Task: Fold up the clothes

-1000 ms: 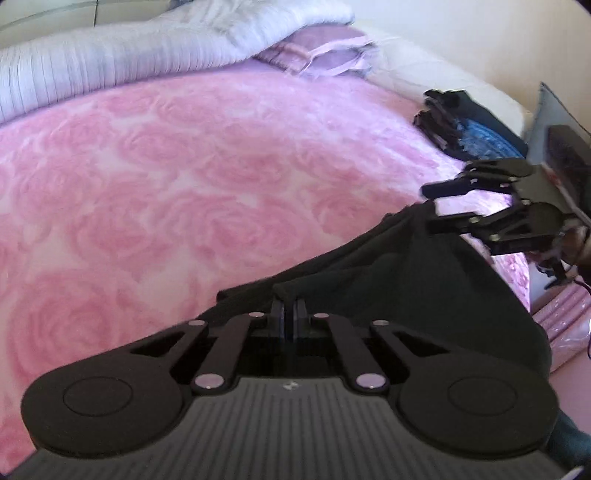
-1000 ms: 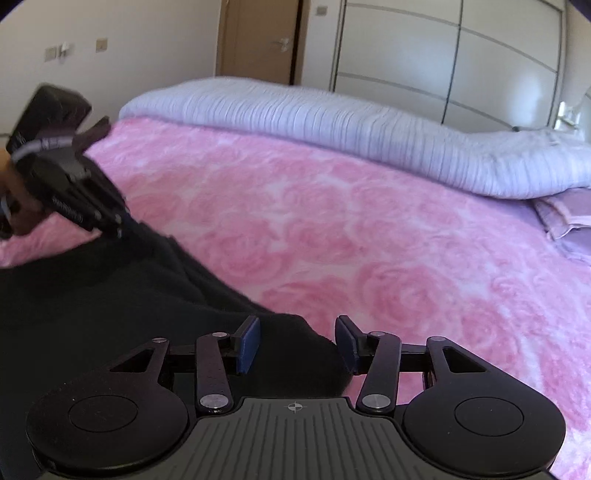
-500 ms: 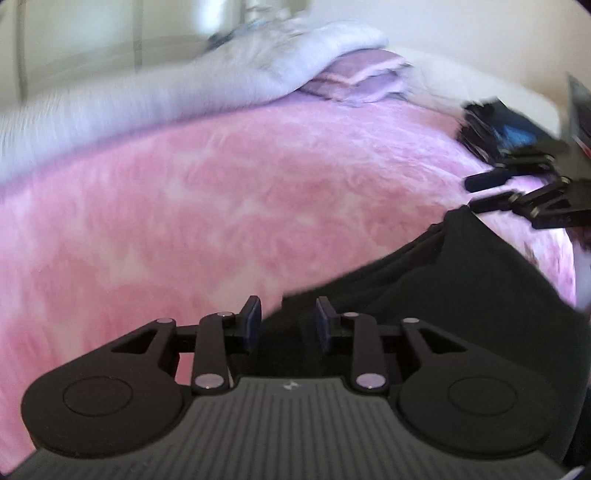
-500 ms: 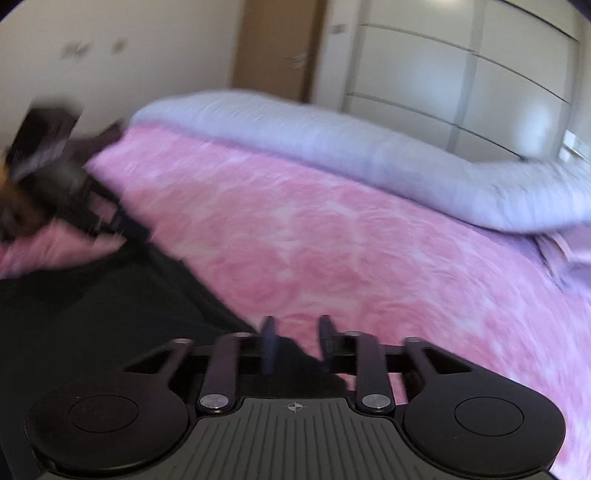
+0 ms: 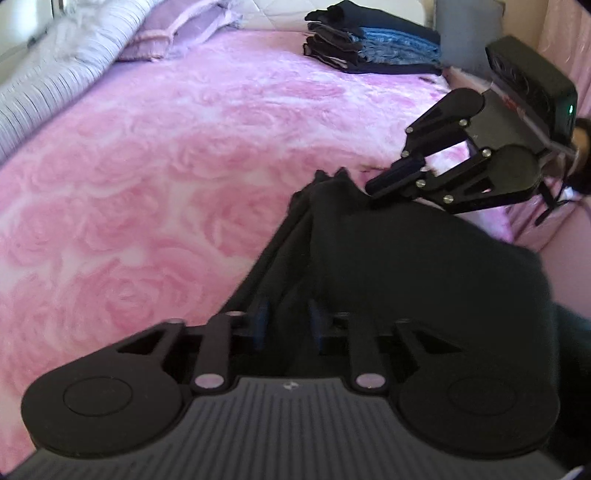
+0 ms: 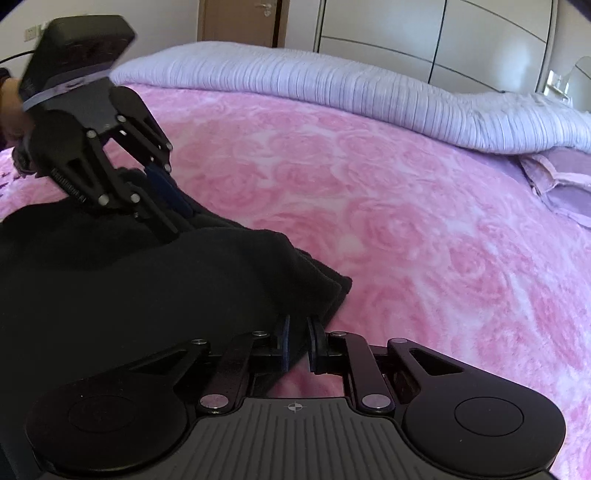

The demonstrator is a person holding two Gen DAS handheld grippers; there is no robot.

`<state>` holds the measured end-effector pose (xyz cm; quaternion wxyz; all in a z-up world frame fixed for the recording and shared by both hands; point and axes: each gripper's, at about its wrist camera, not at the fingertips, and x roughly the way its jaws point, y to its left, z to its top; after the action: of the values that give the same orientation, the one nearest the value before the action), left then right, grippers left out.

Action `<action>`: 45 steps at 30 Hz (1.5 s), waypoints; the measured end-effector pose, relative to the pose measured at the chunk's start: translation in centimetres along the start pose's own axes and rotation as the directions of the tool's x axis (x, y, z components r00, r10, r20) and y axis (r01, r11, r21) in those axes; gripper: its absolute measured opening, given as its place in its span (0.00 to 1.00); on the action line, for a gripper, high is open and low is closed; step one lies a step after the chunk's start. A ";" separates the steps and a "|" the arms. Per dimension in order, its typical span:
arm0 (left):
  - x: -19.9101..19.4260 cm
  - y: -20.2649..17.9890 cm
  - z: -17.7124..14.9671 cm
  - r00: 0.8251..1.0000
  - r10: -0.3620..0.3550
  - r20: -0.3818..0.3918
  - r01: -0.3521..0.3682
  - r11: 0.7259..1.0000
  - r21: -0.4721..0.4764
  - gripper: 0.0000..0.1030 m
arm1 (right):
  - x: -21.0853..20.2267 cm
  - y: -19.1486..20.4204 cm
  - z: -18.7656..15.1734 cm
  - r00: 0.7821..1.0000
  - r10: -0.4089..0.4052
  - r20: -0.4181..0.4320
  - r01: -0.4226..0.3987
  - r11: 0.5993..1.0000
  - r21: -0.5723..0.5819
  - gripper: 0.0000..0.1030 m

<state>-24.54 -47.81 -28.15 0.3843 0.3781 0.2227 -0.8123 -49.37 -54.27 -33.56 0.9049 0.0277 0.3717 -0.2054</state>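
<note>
A black garment lies bunched in several layers near the edge of the pink rose blanket. My left gripper is shut on a thick fold of it, with dark cloth filling the gap between the blue pads. In the right wrist view the garment spreads over the lower left, and my right gripper is shut on its near edge. The left gripper shows there at upper left, pinching the far corner. The right gripper appears at right, at the garment's peaked corner.
A stack of folded dark and blue clothes sits at the far end of the bed. Lilac pillows and a striped duvet line the far side. A wardrobe and a door stand behind. The pink blanket stretches wide.
The right gripper went from open to shut on the garment edge. The left gripper let go half a second ago and now grips a thicker fold. The two grippers have come closer together.
</note>
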 end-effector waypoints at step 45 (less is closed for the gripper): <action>-9.4 -7.9 -14.6 0.949 0.297 0.102 -0.228 0.875 -0.427 0.03 | -6.4 11.5 -2.5 0.998 0.025 0.065 -0.036 0.983 0.179 0.23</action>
<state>-20.40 -29.25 -29.20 0.5788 0.2474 0.3020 -0.7159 -50.62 -41.02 -32.10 0.9130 0.1085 0.3226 -0.2250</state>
